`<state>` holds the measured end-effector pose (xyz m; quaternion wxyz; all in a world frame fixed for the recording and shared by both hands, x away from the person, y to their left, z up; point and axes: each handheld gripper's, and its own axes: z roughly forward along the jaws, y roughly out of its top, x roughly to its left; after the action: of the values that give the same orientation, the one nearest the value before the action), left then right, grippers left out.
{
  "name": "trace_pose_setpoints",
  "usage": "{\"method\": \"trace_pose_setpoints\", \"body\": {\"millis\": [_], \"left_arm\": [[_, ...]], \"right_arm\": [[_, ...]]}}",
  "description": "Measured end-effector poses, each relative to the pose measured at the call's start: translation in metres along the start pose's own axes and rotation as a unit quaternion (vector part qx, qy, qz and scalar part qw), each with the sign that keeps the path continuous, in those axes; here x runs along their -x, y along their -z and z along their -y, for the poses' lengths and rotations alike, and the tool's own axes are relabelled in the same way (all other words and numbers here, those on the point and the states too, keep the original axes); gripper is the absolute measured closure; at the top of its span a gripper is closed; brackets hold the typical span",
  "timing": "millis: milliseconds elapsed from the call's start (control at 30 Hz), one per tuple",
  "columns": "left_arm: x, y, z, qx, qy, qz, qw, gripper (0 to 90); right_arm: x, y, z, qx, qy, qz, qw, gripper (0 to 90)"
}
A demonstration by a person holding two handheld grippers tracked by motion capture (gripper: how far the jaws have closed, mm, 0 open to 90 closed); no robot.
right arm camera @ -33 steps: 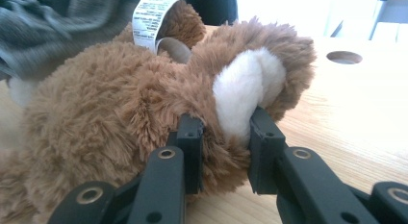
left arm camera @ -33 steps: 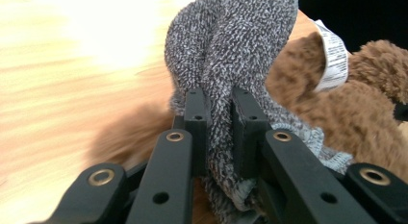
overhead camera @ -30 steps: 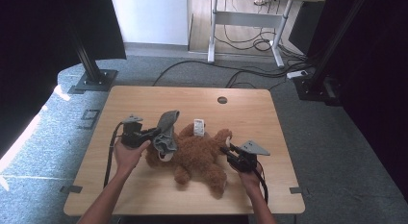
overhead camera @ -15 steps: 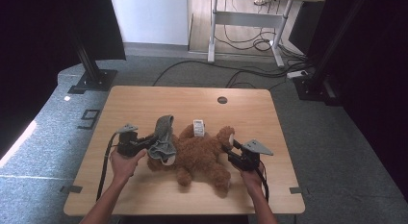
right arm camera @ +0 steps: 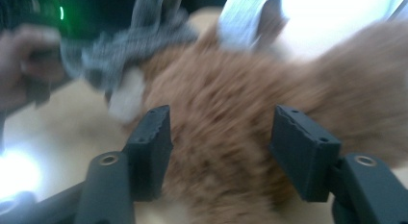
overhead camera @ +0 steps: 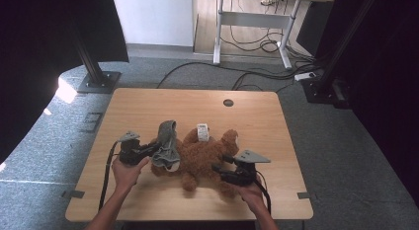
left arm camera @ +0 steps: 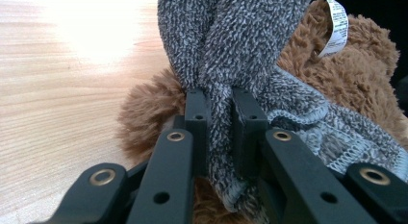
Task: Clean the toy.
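Your left gripper (overhead camera: 154, 150) lies low and level, pointing right, its jaws clenched on the grey knitted sock (overhead camera: 166, 145) (a fold bunched between them) draped over the brown teddy bear (overhead camera: 202, 153) at mid-table. Your right gripper (overhead camera: 217, 169) points left with jaws spread, released, either side of the bear's fur. Bare wooden table (overhead camera: 148, 106) lies beyond the bear; the near edge is close to both hands.

Light wooden table (overhead camera: 148, 104) (dark round hole near far edge); brown teddy bear (overhead camera: 202, 153) lying on it.
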<state>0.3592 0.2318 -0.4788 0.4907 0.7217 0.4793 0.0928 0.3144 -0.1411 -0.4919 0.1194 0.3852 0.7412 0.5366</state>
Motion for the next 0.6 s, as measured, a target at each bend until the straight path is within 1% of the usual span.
{"method": "trace_pose_setpoints", "body": {"millis": [33, 67, 100, 133, 167, 200, 233, 267, 367, 400, 467, 500, 533, 567, 600], "left_arm": [[0.000, 0.000, 0.001, 0.002, 0.001, 0.001, 1.0000, 79.1], [0.000, 0.000, 0.001, 0.002, 0.001, 0.001, 1.0000, 79.2], [0.000, -0.001, 0.002, 0.003, 0.001, 0.003, 1.0000, 79.2], [0.000, -0.001, 0.002, 0.003, 0.001, 0.003, 1.0000, 79.2], [0.000, -0.002, 0.002, 0.003, -0.001, 0.003, 1.0000, 79.2], [0.000, -0.002, 0.002, 0.003, -0.001, 0.003, 1.0000, 79.2], [0.001, -0.002, 0.002, 0.005, 0.001, 0.003, 1.0000, 79.2], [0.000, -0.005, 0.002, 0.008, 0.000, 0.001, 1.0000, 79.3], [-0.001, -0.011, 0.000, 0.011, 0.005, 0.003, 0.9999, 79.4], [-0.001, -0.011, 0.000, 0.011, 0.005, 0.003, 0.9999, 79.4], [0.000, -0.017, -0.003, 0.010, 0.004, 0.001, 0.9999, 79.4], [0.001, -0.023, -0.007, 0.008, 0.003, -0.001, 1.0000, 79.4], [0.001, -0.023, -0.007, 0.008, 0.003, -0.001, 1.0000, 79.4], [0.001, -0.029, -0.012, 0.006, 0.004, -0.002, 1.0000, 79.4], [0.001, -0.033, -0.015, 0.006, 0.003, -0.004, 1.0000, 79.3]], "right_arm": [[-0.003, -0.014, 0.006, -0.030, -0.009, 0.010, 0.9995, 27.5], [-0.005, -0.021, 0.009, -0.045, -0.011, 0.012, 0.9989, 24.2], [-0.005, -0.028, 0.011, -0.059, -0.007, 0.020, 0.9981, 21.7], [-0.005, -0.028, 0.011, -0.059, -0.007, 0.020, 0.9981, 21.7], [-0.007, -0.039, 0.014, -0.076, 0.009, 0.042, 0.9962, 24.1], [-0.007, -0.039, 0.014, -0.076, 0.009, 0.042, 0.9962, 24.1], [-0.007, -0.042, 0.015, -0.079, 0.014, 0.049, 0.9956, 27.0], [-0.006, -0.047, 0.014, -0.082, 0.024, 0.061, 0.9944, 37.1], [-0.004, -0.052, 0.014, -0.075, 0.049, 0.090, 0.9919, 52.5], [-0.004, -0.052, 0.014, -0.075, 0.049, 0.090, 0.9919, 52.5], [-0.003, -0.054, 0.013, -0.066, 0.054, 0.106, 0.9908, 58.4], [0.001, -0.058, 0.011, -0.052, 0.056, 0.124, 0.9893, 60.8], [0.001, -0.058, 0.011, -0.052, 0.056, 0.124, 0.9893, 60.8], [0.008, -0.060, 0.009, -0.038, 0.051, 0.141, 0.9880, 62.3], [0.012, -0.062, 0.007, -0.031, 0.050, 0.149, 0.9871, 62.8]]}}
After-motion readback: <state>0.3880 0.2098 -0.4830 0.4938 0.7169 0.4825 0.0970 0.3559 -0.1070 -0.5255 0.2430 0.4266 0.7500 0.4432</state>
